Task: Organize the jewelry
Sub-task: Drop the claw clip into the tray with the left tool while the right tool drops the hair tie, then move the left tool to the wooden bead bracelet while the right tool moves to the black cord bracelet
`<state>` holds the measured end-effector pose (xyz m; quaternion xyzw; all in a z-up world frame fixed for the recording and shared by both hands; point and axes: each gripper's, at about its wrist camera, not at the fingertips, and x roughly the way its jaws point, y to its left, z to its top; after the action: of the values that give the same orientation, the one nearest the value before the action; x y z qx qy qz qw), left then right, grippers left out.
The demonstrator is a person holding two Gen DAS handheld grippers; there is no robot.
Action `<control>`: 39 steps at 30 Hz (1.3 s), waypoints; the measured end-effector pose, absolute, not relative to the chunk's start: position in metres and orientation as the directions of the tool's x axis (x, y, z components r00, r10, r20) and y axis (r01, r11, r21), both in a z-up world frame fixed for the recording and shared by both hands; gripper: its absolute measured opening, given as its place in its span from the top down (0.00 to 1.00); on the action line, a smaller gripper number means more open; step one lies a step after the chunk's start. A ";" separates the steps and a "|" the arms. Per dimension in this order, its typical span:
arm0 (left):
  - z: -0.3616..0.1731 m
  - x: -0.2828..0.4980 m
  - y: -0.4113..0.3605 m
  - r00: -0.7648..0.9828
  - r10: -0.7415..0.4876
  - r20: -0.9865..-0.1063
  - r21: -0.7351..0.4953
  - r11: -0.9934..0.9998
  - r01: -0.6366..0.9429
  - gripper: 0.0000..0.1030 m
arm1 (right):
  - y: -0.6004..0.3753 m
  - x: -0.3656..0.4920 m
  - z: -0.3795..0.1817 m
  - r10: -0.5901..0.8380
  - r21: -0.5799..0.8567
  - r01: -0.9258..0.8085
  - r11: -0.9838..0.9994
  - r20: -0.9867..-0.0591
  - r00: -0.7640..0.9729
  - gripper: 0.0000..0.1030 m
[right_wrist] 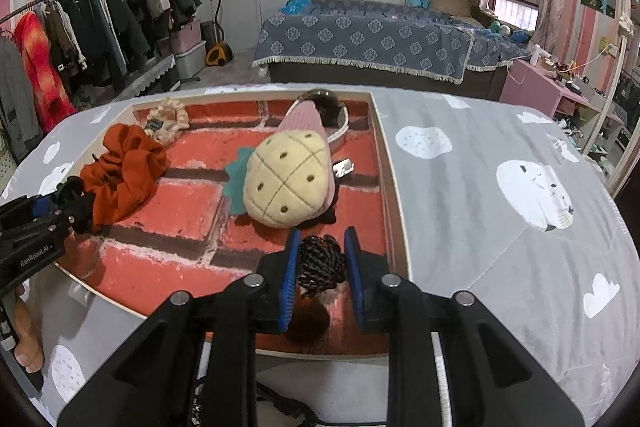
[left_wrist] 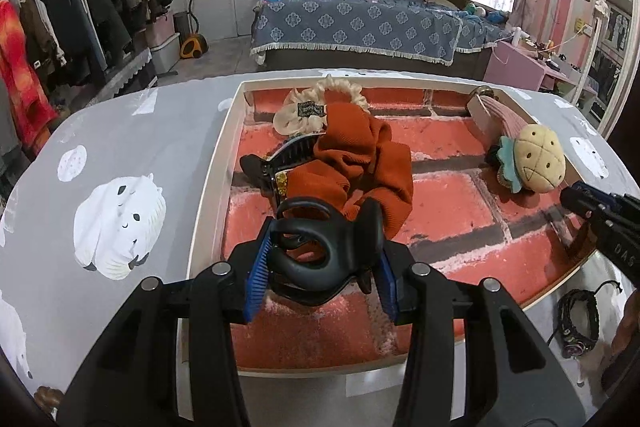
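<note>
Sitting on a worktop (left_wrist: 120, 131) draped in a grey cloth printed with white animals, one shallow white-walled tray (left_wrist: 216, 163) with a red brick-pattern floor holds the hair accessories. Counted inside it: two scrunchies, two black claw clips, one plush pineapple and one pink ribbed band.

The left gripper (left_wrist: 320, 267) has its blue-padded fingers (left_wrist: 256, 267) clamped on a glossy black claw clip (left_wrist: 320, 251), a smooth plastic piece with looping curved arms, held over the tray's near left part just in front of the rust-orange scrunchie (left_wrist: 360, 167). That scrunchie is a thick ruffle of ribbed fabric; behind it lies a cream scrunchie (left_wrist: 316, 107), frilly and pale, bearing a small dark label. The second black claw clip (left_wrist: 280, 159) lies open-toothed beside the orange one, touching it, with a gold glitter patch near its hinge.

The right gripper (right_wrist: 322, 267) has its fingers (right_wrist: 290, 275) closed around a small dark braided hair tie (right_wrist: 320, 259), a knotted rope-textured ball with a brown fuzzy tuft hanging below, held over the tray's near right corner. Just beyond it rests the plush pineapple (right_wrist: 286, 179), soft yellow with stitched diamond lines, brown dots and teal felt leaves, attached to the pink ribbed band (right_wrist: 304, 119).

On the worktop outside the tray, one dark braided bracelet (left_wrist: 580, 319) lies near its right edge.
</note>
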<state>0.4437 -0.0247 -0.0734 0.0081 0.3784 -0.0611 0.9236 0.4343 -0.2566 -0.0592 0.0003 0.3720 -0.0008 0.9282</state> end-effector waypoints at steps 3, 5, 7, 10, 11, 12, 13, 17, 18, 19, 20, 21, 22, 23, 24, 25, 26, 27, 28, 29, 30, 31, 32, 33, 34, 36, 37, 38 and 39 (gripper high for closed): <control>-0.075 0.447 -0.025 0.699 -0.110 -0.707 -0.037 0.992 0.118 0.57 | -0.255 0.435 -0.063 -0.005 -0.001 0.005 1.000 -0.698 0.716 0.78; -0.076 0.448 -0.024 0.696 -0.111 -0.709 -0.040 0.992 0.117 0.57 | -0.257 0.435 -0.064 0.000 0.009 0.010 1.000 -0.701 0.713 0.78; -0.078 0.449 -0.024 0.692 -0.114 -0.712 -0.045 0.992 0.117 0.57 | -0.258 0.437 -0.065 0.003 0.017 0.012 1.000 -0.704 0.710 0.78; -0.079 0.451 -0.023 0.686 -0.120 -0.718 -0.055 0.992 0.116 0.57 | -0.259 0.437 -0.066 0.005 0.020 0.013 1.000 -0.708 0.706 0.78; -0.080 0.451 -0.022 0.683 -0.121 -0.720 -0.058 0.992 0.115 0.56 | -0.258 0.437 -0.066 0.004 0.018 0.013 1.000 -0.709 0.705 0.78; -0.080 0.451 -0.022 0.681 -0.122 -0.722 -0.060 0.992 0.114 0.56 | -0.258 0.437 -0.067 0.004 0.017 0.011 1.000 -0.710 0.704 0.78; -0.081 0.451 -0.021 0.679 -0.124 -0.724 -0.063 0.992 0.113 0.56 | -0.258 0.437 -0.067 0.005 0.015 0.009 1.000 -0.712 0.702 0.78; -0.082 0.452 -0.020 0.674 -0.120 -0.729 -0.062 0.992 0.110 0.53 | -0.257 0.437 -0.067 0.004 0.014 0.009 1.000 -0.714 0.700 0.78; -0.083 0.453 -0.020 0.674 -0.118 -0.730 -0.061 0.992 0.108 0.51 | -0.257 0.437 -0.068 0.004 0.014 0.009 1.000 -0.714 0.700 0.78; -0.083 0.453 -0.020 0.672 -0.114 -0.731 -0.060 0.993 0.104 0.47 | -0.257 0.437 -0.068 0.005 0.018 0.011 1.000 -0.716 0.698 0.77; -0.083 0.453 -0.020 0.672 -0.113 -0.732 -0.060 0.993 0.101 0.45 | -0.258 0.438 -0.068 0.007 0.021 0.011 1.000 -0.718 0.696 0.76; -0.083 0.453 -0.019 0.672 -0.112 -0.732 -0.061 0.993 0.099 0.44 | -0.258 0.438 -0.069 0.010 0.025 0.012 1.000 -0.720 0.694 0.75; -0.083 0.453 -0.019 0.672 -0.113 -0.732 -0.063 0.993 0.099 0.44 | -0.259 0.439 -0.070 0.015 0.032 0.012 0.999 -0.723 0.691 0.75; -0.083 0.454 -0.019 0.672 -0.112 -0.732 -0.060 0.993 0.099 0.43 | -0.260 0.439 -0.070 0.016 0.034 0.012 0.999 -0.723 0.691 0.75; -0.083 0.454 -0.019 0.672 -0.111 -0.733 -0.060 0.993 0.099 0.43 | -0.260 0.439 -0.070 0.015 0.032 0.013 0.999 -0.723 0.691 0.75; -0.083 0.453 -0.018 0.672 -0.109 -0.733 -0.058 0.993 0.098 0.40 | -0.260 0.439 -0.070 0.015 0.032 0.012 0.999 -0.723 0.690 0.75; -0.083 0.453 -0.018 0.673 -0.107 -0.732 -0.057 0.994 0.096 0.36 | -0.260 0.439 -0.070 0.019 0.035 0.009 0.999 -0.723 0.691 0.75; -0.082 0.453 -0.018 0.675 -0.108 -0.730 -0.057 0.994 0.097 0.34 | -0.260 0.438 -0.070 0.026 0.041 0.005 0.999 -0.722 0.691 0.75; -0.080 0.451 -0.018 0.681 -0.107 -0.724 -0.052 0.994 0.100 0.30 | -0.261 0.438 -0.069 0.031 0.046 0.002 0.999 -0.719 0.694 0.72; -0.078 0.449 -0.018 0.690 -0.100 -0.717 -0.043 0.994 0.100 0.26 | -0.262 0.436 -0.068 0.034 0.049 0.001 0.999 -0.712 0.702 0.68; -0.077 0.447 -0.019 0.696 -0.096 -0.712 -0.036 0.994 0.100 0.24 | -0.262 0.434 -0.066 0.033 0.049 0.001 0.999 -0.704 0.709 0.61; -0.075 0.446 -0.019 0.703 -0.094 -0.705 -0.029 0.994 0.104 0.21 | -0.262 0.431 -0.062 0.033 0.047 0.000 0.999 -0.690 0.723 0.56; -0.073 0.444 -0.021 0.708 -0.094 -0.700 -0.025 0.994 0.107 0.21 | -0.262 0.429 -0.059 0.030 0.045 0.000 0.999 -0.680 0.733 0.55; -0.072 0.443 -0.021 0.712 -0.096 -0.696 -0.024 0.994 0.111 0.20 | -0.262 0.427 -0.056 0.029 0.042 0.000 0.999 -0.671 0.741 0.55; -0.070 0.441 -0.022 0.716 -0.100 -0.691 -0.024 0.993 0.116 0.19 | -0.262 0.424 -0.053 0.030 0.043 -0.002 0.999 -0.659 0.751 0.52; -0.068 0.438 -0.022 0.722 -0.101 -0.684 -0.025 0.993 0.115 0.17 | -0.263 0.420 -0.047 0.028 0.046 0.002 0.999 -0.639 0.768 0.39; -0.064 0.435 -0.021 0.729 -0.102 -0.677 -0.028 0.993 0.113 0.15 | -0.264 0.417 -0.043 0.024 0.046 0.006 0.999 -0.625 0.780 0.34; -0.060 0.432 -0.021 0.738 -0.104 -0.667 -0.031 0.993 0.112 0.12 | -0.264 0.413 -0.037 0.015 0.039 0.012 0.999 -0.607 0.795 0.31; -0.055 0.429 -0.020 0.749 -0.103 -0.655 -0.031 0.994 0.109 0.11 | -0.264 0.410 -0.034 0.011 0.036 0.014 0.999 -0.598 0.801 0.28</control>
<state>0.4295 -0.0197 -0.0545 0.0046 0.3498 -0.0568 0.9351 0.4104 -0.2641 -0.0337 0.0194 0.3152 -0.0008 0.9488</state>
